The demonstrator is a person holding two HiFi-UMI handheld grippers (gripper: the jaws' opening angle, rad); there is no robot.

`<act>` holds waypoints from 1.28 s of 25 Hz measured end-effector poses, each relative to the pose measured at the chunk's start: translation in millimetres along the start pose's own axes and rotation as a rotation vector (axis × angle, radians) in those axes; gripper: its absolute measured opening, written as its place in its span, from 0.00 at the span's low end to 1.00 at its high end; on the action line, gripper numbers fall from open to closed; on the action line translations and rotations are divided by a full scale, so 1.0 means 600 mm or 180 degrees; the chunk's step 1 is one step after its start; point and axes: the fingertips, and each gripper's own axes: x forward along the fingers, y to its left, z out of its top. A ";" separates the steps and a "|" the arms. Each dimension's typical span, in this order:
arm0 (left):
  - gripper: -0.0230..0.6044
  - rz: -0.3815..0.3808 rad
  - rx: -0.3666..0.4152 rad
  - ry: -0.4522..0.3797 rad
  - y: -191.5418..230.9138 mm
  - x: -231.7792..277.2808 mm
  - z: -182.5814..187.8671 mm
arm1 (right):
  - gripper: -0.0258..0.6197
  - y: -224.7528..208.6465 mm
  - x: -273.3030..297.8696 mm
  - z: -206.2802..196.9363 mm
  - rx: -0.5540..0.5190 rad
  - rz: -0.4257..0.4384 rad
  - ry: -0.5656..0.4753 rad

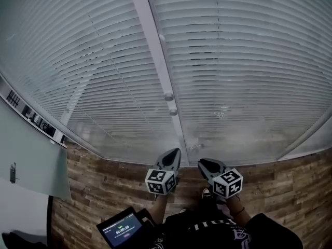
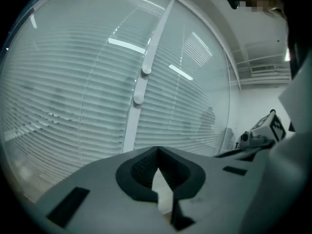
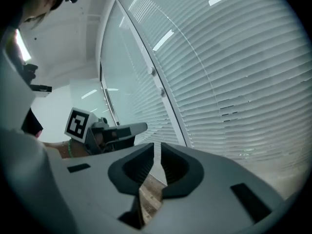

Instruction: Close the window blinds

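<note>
— Straight ahead, behind the glass: the blinds, lowered on both sides of the white post. Hard to tell how far the slats are turned. Two round knobs on that post, well above the grippers.
— And the left gripper?
— Pinched fully together, nothing inside. As for the right gripper, almost together with a thin slit, also empty. Both low by the foot of the window, just beside each other.
— Risks?
— Probably meeting a knob with closed tips: no hold, only a push, then a slip onto the glass. Possibly knocking one gripper against the other, being so close. Maybe taking the wrong knob; impossible to say which serves which blind.
— So?
— Spread the tips before reaching up.
</note>
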 end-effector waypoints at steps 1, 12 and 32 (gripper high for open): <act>0.04 -0.0059 -0.0038 0.0074 -0.007 -0.022 -0.024 | 0.13 0.017 -0.006 -0.010 0.0019 -0.0037 -0.0024; 0.04 -0.0830 -0.0011 0.0230 -0.065 -0.218 -0.165 | 0.13 0.184 -0.090 -0.150 0.0137 -0.0599 -0.0262; 0.04 -0.1166 -0.0029 0.0153 -0.376 -0.516 -0.263 | 0.13 0.415 -0.429 -0.321 0.0113 -0.0785 -0.0342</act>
